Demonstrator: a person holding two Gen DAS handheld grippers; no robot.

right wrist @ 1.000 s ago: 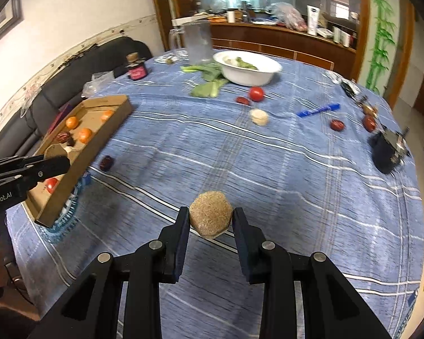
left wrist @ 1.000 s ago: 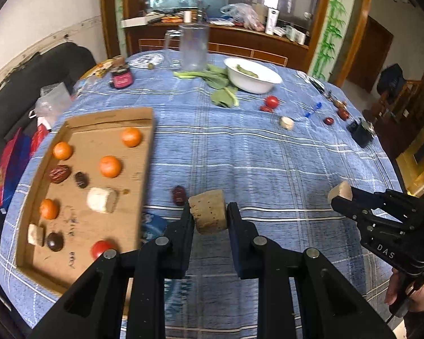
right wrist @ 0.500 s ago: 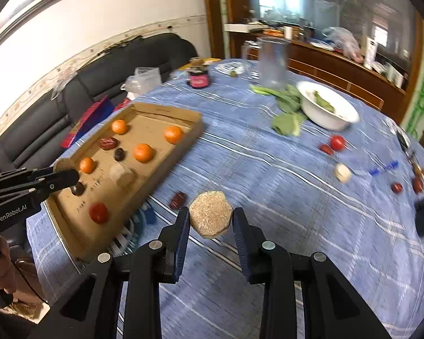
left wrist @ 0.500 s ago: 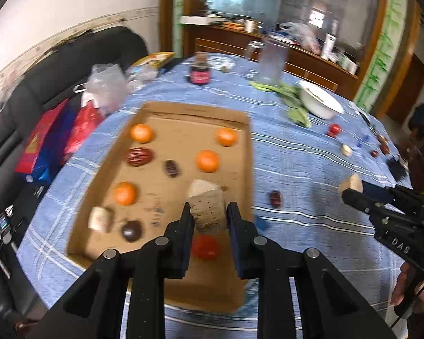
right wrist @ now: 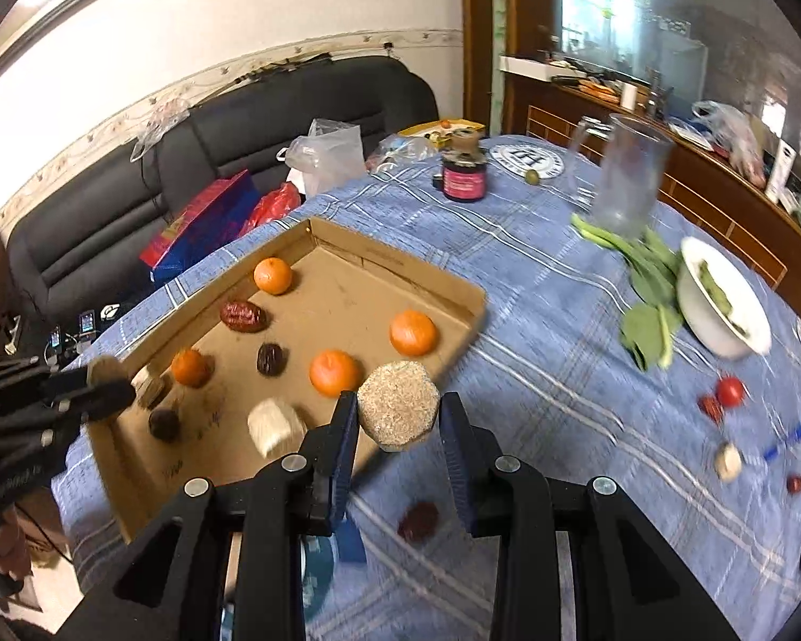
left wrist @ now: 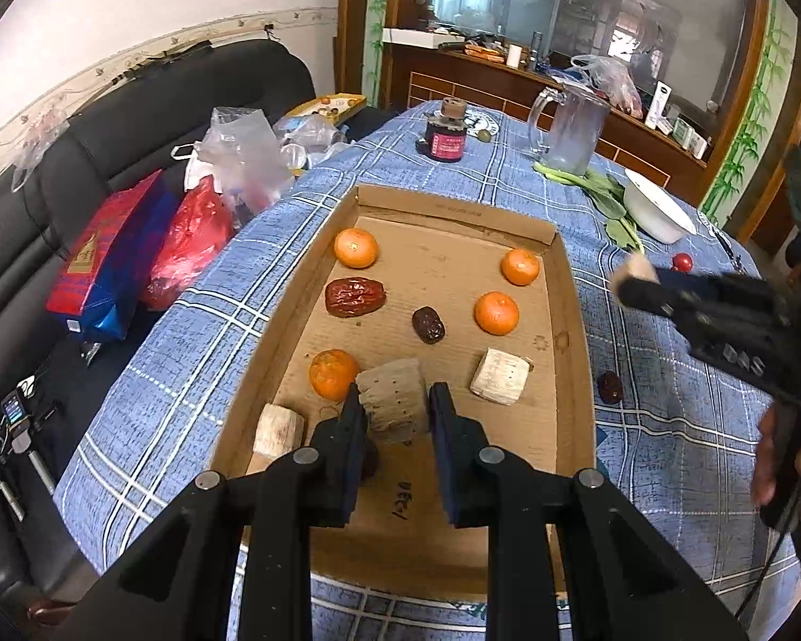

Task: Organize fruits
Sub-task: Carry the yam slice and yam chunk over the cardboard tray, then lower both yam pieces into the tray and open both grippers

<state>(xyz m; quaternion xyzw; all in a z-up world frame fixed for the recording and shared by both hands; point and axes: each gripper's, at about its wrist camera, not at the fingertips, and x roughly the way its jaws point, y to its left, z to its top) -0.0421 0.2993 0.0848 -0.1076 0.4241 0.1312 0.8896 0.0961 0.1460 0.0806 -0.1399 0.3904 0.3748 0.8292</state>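
left hand-held gripper [left wrist: 395,411]: tilted downward, jaws clamped on a pale chunk [left wrist: 392,398] | right hand-held gripper [right wrist: 398,419]: tilted downward, jaws clamped on a grainy round piece [right wrist: 399,411]

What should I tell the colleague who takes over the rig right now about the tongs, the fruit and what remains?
Left tongs: shut on a pale sugarcane chunk, over the near part of the cardboard tray.
Right tongs: shut on a round tan chunk, at the tray's right edge.
In the tray: four tangerines, one of them at, a big red date, a dark date, two pale chunks.
Left on the blue tablecloth: a date near the tray, a cherry tomato, more dates and a pale chunk beyond.
Next: release both chunks into the tray, then collect the strays.
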